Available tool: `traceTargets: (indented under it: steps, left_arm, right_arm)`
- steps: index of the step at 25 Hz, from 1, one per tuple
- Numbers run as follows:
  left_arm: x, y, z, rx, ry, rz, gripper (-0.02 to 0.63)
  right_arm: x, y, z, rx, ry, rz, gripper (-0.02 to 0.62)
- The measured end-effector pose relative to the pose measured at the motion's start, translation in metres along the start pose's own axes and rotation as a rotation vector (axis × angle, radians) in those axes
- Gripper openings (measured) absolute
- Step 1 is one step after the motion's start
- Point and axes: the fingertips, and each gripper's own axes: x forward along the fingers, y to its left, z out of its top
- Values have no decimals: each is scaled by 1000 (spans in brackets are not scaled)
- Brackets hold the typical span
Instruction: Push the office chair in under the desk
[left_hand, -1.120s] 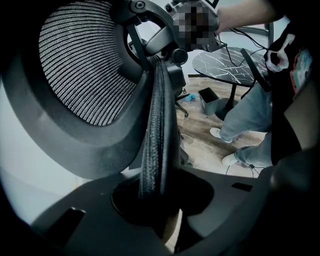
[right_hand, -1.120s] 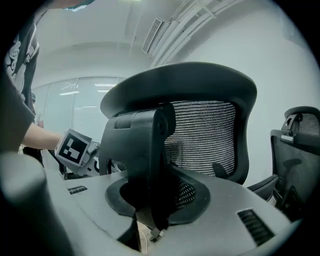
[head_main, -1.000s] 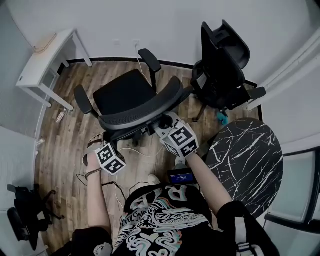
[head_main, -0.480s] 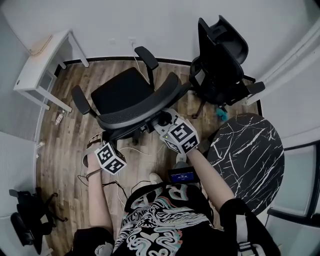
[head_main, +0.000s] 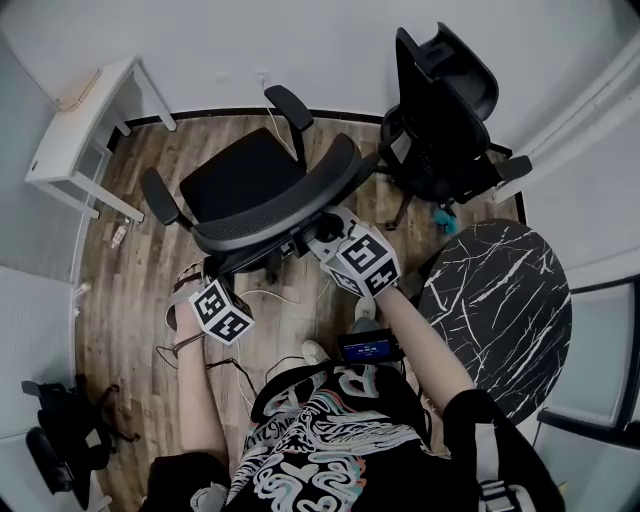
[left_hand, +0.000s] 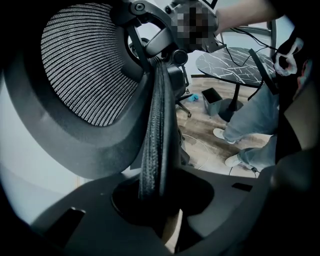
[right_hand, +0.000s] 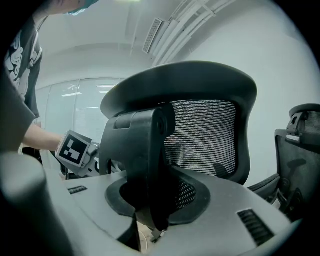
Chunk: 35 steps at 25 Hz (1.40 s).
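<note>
Backrest (head_main: 275, 215) in left gripper (left_hand: 156, 199), right gripper (right_hand: 150, 200)

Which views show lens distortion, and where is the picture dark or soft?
Head view: fisheye curves the walls, office chair sharp and evenly lit. Left gripper view: backrest edge close, dark, soft; corners black. Right gripper view: bright, round black border.

Second black high-backed swivel chair (head_main: 445, 110) stands against the far white wall (head_main: 330, 45). Round black tabletop with white marble veining (head_main: 500, 310) sits near it. A small teal object (head_main: 445, 222) lies between them on the brown wood-plank floor (head_main: 130, 290). Thin white cables (head_main: 265, 300) trail over the planks. Black framed gear (head_main: 60, 440) in the near corner, type unclear.
</note>
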Motion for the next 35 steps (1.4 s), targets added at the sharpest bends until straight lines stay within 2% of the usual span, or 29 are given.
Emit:
traceTargets:
  steps: [35]
  left_arm:
    - [4,10,3,-15,8,13,110]
  right_arm:
    - [7,-9,4,-4,-13,14,120]
